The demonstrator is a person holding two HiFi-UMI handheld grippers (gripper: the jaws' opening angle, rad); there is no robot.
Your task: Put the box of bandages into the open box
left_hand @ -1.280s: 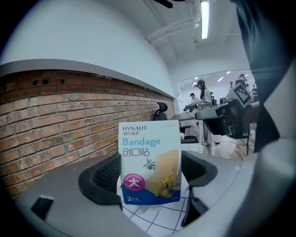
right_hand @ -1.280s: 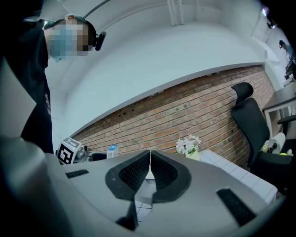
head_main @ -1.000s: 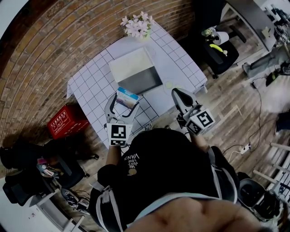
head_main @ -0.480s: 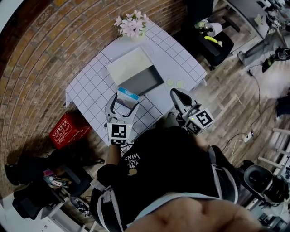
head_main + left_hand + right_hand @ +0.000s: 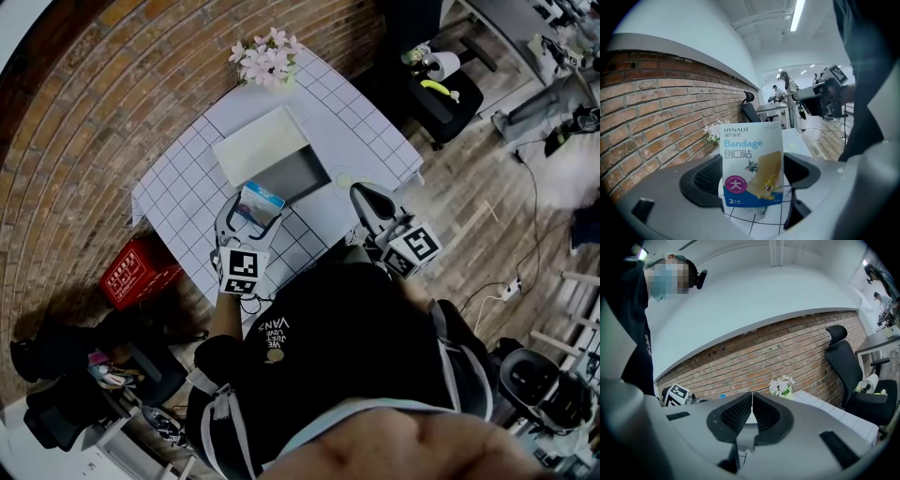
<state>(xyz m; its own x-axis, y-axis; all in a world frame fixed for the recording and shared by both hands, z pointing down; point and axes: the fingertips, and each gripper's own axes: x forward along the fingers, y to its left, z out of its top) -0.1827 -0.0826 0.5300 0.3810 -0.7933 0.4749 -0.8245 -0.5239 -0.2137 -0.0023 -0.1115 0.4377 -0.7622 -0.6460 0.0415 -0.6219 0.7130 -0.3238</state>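
left gripper [image 5: 249, 217] clamps the box of bandages [image 5: 261, 202] by its lower half above the checked table [image 5: 178, 187]. the carton's long axis stands up out of the jaws, printed face turned to the gripper's own camera. in the head view the open box [image 5: 298, 176], its grey hollow showing with the white lid [image 5: 260, 145] at the far side, lies at about one o'clock from the carton and just beside it. the carton appears to hang short of the near rim, not yet over the hollow. the right gripper [image 5: 371, 201], jaws pressed together on nothing, hangs at about three o'clock from the carton, well apart from it. the left hand looks placed to finish alone: a short carry toward one o'clock, then a lowering into the hollow and a release.
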